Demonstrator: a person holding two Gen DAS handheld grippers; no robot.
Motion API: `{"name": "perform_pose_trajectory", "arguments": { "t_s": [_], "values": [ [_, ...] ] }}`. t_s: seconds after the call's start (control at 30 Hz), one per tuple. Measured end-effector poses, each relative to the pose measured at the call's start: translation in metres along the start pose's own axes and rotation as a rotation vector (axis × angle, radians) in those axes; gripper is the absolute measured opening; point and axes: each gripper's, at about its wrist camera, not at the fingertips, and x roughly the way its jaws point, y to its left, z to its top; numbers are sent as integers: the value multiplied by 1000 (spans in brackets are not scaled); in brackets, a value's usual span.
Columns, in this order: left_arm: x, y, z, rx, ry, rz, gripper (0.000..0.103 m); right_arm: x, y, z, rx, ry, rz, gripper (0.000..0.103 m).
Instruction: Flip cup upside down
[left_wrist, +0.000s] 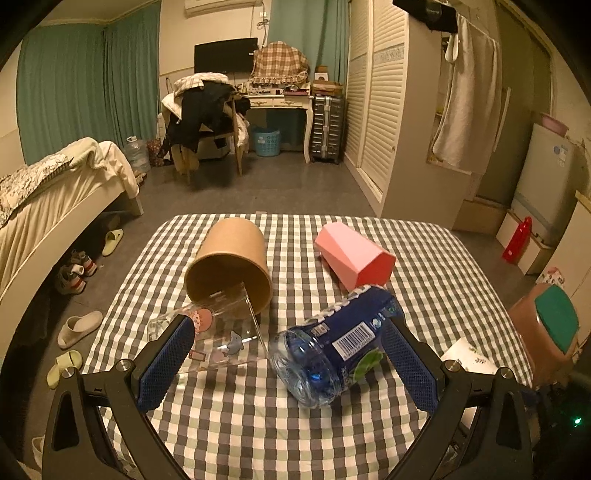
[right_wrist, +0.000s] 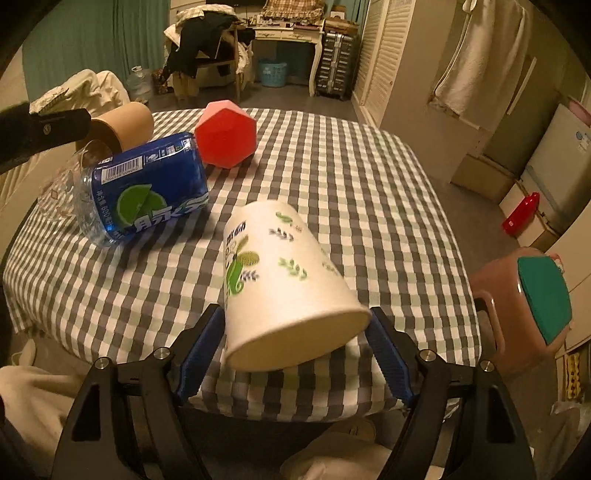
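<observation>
Several cups lie on their sides on the checked tablecloth. A white paper cup with green leaf print lies with its open rim toward the right wrist camera, between the spread fingers of my right gripper; the pads flank the rim without clear contact. My left gripper is open, its fingers either side of a blue cut-off bottle cup and a clear glass. A brown paper cup and a pink faceted cup lie farther back.
A brown stool with a teal seat stands off the table's right side. A bed is at the left, with slippers on the floor. The near table edge lies under my right gripper.
</observation>
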Motion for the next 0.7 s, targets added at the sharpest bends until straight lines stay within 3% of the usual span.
{"name": "perform_pose_trajectory", "arguments": {
  "t_s": [0.23,0.3,0.43,0.57,0.7],
  "values": [
    [5,-15,-13,-6,83,-25,103,-43,-22,7,-3,-86,78,93],
    [6,-24,-15,8,130,-48,103,-54,-33,13,-14,-105,61,93],
    [9,-41,-7,-21,228,-82,103,-74,-66,35,-41,-162,-55,93],
    [12,-68,9,-45,293,-104,103,-84,-97,67,-27,-224,-79,93],
    [25,-108,20,23,330,-82,103,-79,-114,89,-48,-284,-138,93]
  ]
}}
